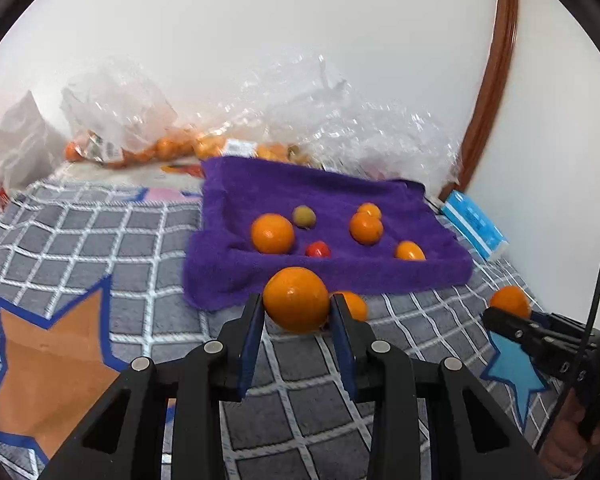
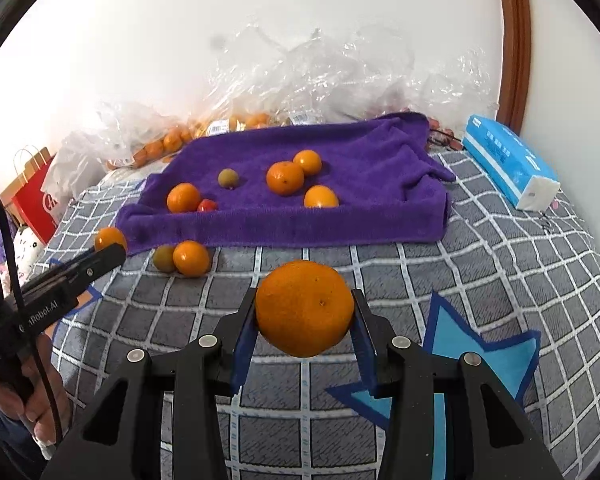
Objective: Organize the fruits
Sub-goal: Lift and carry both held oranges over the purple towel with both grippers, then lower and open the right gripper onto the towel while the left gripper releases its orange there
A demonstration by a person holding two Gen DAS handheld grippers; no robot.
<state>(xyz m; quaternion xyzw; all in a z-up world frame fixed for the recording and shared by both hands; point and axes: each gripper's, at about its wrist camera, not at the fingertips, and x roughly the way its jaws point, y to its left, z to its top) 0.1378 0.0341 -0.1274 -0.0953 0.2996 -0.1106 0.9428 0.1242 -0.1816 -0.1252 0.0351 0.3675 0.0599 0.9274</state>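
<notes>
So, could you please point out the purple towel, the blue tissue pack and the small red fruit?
purple towel (image 2: 364,148), right wrist view, bare middle.
blue tissue pack (image 2: 508,160), right wrist view, top face.
small red fruit (image 1: 318,249), left wrist view, centre.

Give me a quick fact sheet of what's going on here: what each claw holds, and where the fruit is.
left gripper: shut on an orange
right gripper: shut on a second orange
purple towel: holds four oranges, one small green fruit, one small red fruit
loose on bedspread: an orange and a greenish fruit, touching, by the towel's front edge
behind towel: clear plastic bags with more oranges
right of towel: blue tissue pack
</notes>
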